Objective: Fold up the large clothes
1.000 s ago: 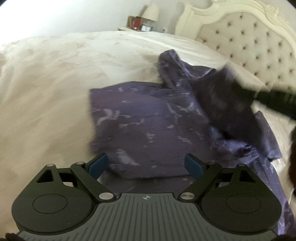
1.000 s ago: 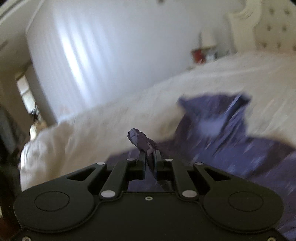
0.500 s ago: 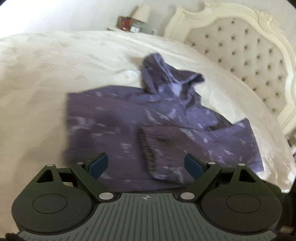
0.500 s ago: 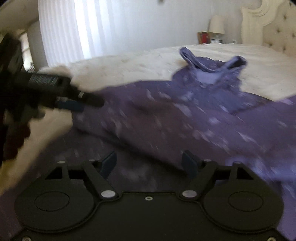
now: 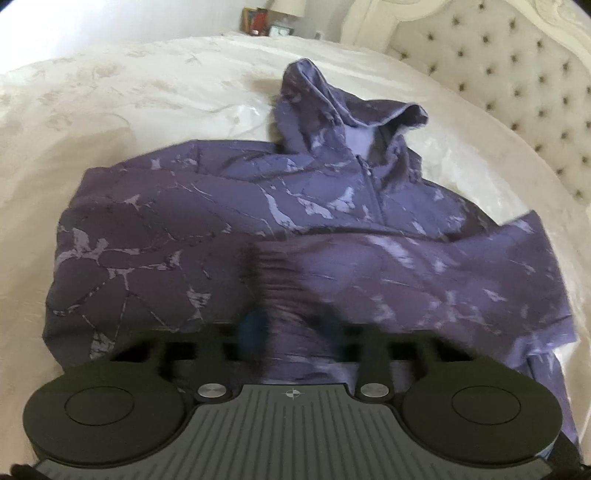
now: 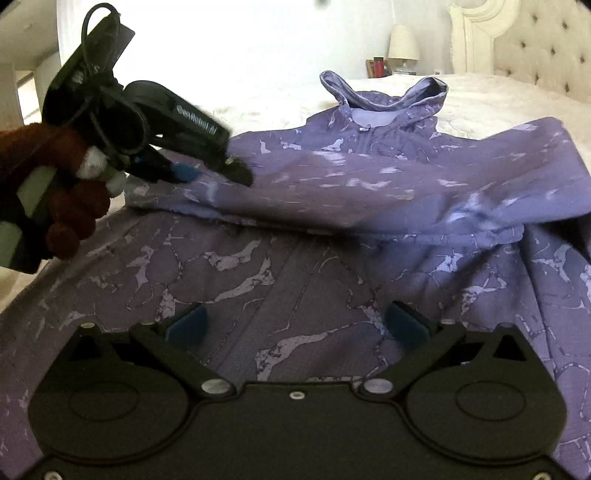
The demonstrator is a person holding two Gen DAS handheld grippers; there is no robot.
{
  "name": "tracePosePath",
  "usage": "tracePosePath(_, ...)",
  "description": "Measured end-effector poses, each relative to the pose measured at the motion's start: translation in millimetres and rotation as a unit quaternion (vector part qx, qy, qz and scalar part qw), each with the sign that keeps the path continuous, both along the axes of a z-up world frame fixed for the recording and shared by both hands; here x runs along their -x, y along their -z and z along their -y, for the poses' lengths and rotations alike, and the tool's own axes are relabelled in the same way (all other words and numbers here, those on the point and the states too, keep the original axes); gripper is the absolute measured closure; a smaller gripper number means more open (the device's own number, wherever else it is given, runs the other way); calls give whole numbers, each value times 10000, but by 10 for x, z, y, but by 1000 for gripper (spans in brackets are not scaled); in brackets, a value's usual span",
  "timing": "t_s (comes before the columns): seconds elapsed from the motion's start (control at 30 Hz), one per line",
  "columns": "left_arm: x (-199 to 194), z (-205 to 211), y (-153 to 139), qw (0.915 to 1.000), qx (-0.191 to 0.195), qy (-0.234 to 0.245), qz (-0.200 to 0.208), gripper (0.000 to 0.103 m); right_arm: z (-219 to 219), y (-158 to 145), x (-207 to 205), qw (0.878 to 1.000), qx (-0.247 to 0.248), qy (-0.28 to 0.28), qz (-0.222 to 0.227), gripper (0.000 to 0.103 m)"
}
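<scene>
Purple hoodie point(image 5: 207, 229); left gripper point(image 5: 291, 328) closing on its cuff point(image 5: 277, 273); right gripper point(image 6: 295, 325) opening, empty; lettering unreadable.

The hoodie point(image 5: 207, 236) lay spread on the bed point(image 5: 110, 96), its hood point(image 5: 332, 107) at the far end, toward the nightstand point(image 5: 266, 27). A sleeve point(image 5: 388, 273) lay folded across the body of the hoodie, from the right side toward the left. The headboard point(image 5: 517, 74) stood at the right of the bed, the lamp point(image 6: 404, 42) on the nightstand just left of it. The left gripper point(image 5: 291, 328) sat at the near edge over the sleeve's cuff point(image 5: 273, 273), its jaws closing with the cuff between them. The right gripper point(image 6: 297, 325) hung over the near part of the hoodie, jaws opening, with nothing between them. In the right wrist view, the left gripper came in from the left onto the folded sleeve.
</scene>
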State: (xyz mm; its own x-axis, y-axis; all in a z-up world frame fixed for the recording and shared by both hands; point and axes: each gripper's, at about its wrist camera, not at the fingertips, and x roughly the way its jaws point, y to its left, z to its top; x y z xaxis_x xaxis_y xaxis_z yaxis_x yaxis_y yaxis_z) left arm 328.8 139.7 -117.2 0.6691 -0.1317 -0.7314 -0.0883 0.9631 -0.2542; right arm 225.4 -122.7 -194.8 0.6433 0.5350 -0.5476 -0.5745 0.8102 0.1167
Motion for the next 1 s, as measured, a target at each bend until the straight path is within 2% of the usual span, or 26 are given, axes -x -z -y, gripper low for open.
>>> tracePosePath(0.03,-3,-7,-17,10000,54,-6,30,87,-6,1,-1,10000,3,1,9,0)
tracePosePath(0.1,41,-17,-138,9997,68,10,233,89,-9,1,-2,10000,2,3,10,0)
tracePosePath(0.23,181,-38,-514,9950,-403,156,902,91,-12,4,2,10000,17,7,0,0)
tracePosePath(0.3,202,-103,-649,9926,-581,114,1055,91,-16,7,3,10000,37,13,-1,0)
tracePosePath(0.37,187,-194,-691,9921,-695,50,1044,91,-22,8,0,10000,51,17,-6,0)
tracePosePath(0.43,176,-250,-639,9920,-852,-100,928,91,-22,10,2,10000,58,16,-6,0)
tracePosePath(0.67,91,-281,-150,9923,-1107,-421,372,90,-14,8,2,10000,23,15,-7,0)
tracePosePath(0.83,95,-257,-65,9854,-1543,-527,492,89,-11,9,6,10000,4,16,-10,0)
tracePosePath(0.9,91,-248,-45,9844,-1605,-519,498,88,-8,7,5,10000,-10,15,-16,0)
tracePosePath(1.0,120,-246,67,9822,-1747,-326,607,84,65,-56,-13,9997,-221,95,-98,3)
